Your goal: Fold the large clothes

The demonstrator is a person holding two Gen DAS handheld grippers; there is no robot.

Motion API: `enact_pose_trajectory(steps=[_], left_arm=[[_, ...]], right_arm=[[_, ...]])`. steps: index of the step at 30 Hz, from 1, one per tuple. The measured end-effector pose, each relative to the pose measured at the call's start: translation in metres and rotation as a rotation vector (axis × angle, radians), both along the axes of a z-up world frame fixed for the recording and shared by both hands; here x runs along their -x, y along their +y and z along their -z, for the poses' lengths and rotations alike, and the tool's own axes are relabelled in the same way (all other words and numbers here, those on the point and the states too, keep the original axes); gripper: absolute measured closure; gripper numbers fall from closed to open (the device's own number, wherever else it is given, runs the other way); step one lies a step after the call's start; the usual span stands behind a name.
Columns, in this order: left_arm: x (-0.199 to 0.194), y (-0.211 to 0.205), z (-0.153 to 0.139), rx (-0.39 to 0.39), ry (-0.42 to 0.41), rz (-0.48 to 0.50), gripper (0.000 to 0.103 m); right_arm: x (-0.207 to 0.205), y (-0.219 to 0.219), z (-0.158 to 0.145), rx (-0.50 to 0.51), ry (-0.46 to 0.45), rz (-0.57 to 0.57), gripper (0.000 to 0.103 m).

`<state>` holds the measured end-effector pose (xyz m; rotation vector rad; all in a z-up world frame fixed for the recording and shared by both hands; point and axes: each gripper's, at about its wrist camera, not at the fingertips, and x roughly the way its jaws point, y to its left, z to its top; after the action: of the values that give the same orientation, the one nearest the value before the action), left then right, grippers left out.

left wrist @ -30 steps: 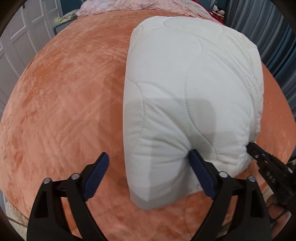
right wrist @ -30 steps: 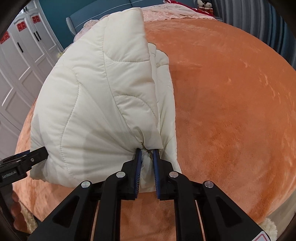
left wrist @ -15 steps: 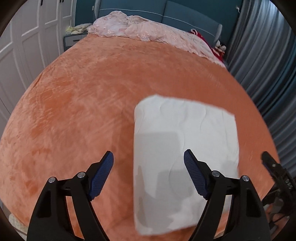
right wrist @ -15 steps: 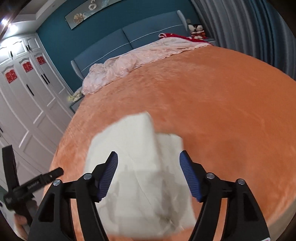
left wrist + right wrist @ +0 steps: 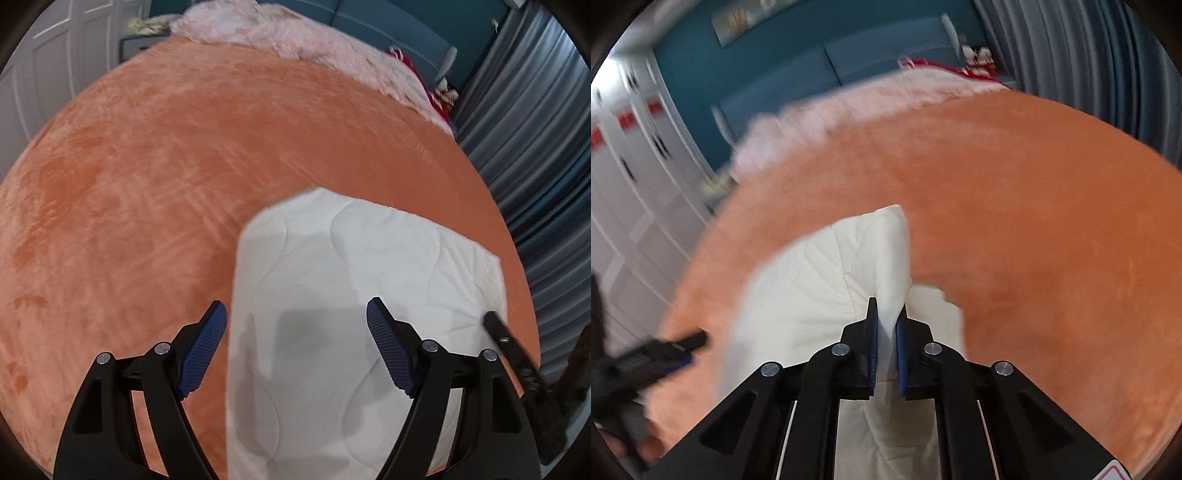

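A folded cream quilted garment (image 5: 362, 295) lies on the orange bedspread (image 5: 147, 184) near the bed's front edge. My left gripper (image 5: 295, 350) is open and hangs above the garment's near left part, holding nothing. In the right wrist view the garment (image 5: 812, 288) lies below my right gripper (image 5: 886, 325), whose jaws stand almost closed with nothing seen between them; the view is blurred. The right gripper also shows at the right edge of the left wrist view (image 5: 517, 362).
A pink blanket (image 5: 295, 33) is bunched at the head of the bed by the blue headboard (image 5: 849, 66). White wardrobes (image 5: 628, 184) stand to the left, grey curtains (image 5: 535, 129) to the right.
The right gripper let go of the garment, opened, and has now closed again while empty. Both grippers lifted away from the garment, which now lies flat on the bed.
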<state>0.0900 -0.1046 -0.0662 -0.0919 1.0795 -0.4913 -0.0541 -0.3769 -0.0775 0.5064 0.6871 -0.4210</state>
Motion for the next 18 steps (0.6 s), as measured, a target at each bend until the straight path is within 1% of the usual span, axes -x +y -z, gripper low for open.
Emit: enact_pose_trajectory(steps=[2,3,4,5,6,8,11,13,18], left_arm=[[-0.003,-0.017,0.017,-0.014,0.030,0.015,0.028],[-0.004,-0.025,0.025,-0.031,0.039,0.020,0.027],[-0.004,-0.030,0.031,-0.052,0.027,0.017,0.026],[-0.003,-0.035,0.035,-0.079,-0.003,0.011,0.022],[-0.003,-0.037,0.038,-0.094,-0.017,0.010,0.021],[-0.005,-0.039,0.047,-0.105,-0.025,0.003,0.016],[-0.004,-0.038,0.063,-0.118,-0.042,-0.016,0.009],[-0.002,-0.038,0.070,-0.127,-0.067,-0.026,0.006],[0.004,-0.042,0.080,-0.157,-0.135,-0.036,0.005]], right_arm=[[-0.010,-0.007,0.026,-0.031,0.065,-0.013,0.096],[-0.014,-0.008,0.035,-0.033,0.081,-0.016,0.096],[-0.016,-0.007,0.041,-0.026,0.089,-0.016,0.095],[-0.016,-0.006,0.043,-0.024,0.091,-0.018,0.094],[-0.018,-0.005,0.048,-0.023,0.094,-0.022,0.093],[-0.022,-0.003,0.057,-0.006,0.103,-0.028,0.090],[-0.027,-0.005,0.073,0.004,0.097,-0.034,0.086],[-0.026,-0.007,0.078,0.013,0.082,-0.033,0.086],[-0.024,0.001,0.086,0.048,0.051,-0.028,0.084]])
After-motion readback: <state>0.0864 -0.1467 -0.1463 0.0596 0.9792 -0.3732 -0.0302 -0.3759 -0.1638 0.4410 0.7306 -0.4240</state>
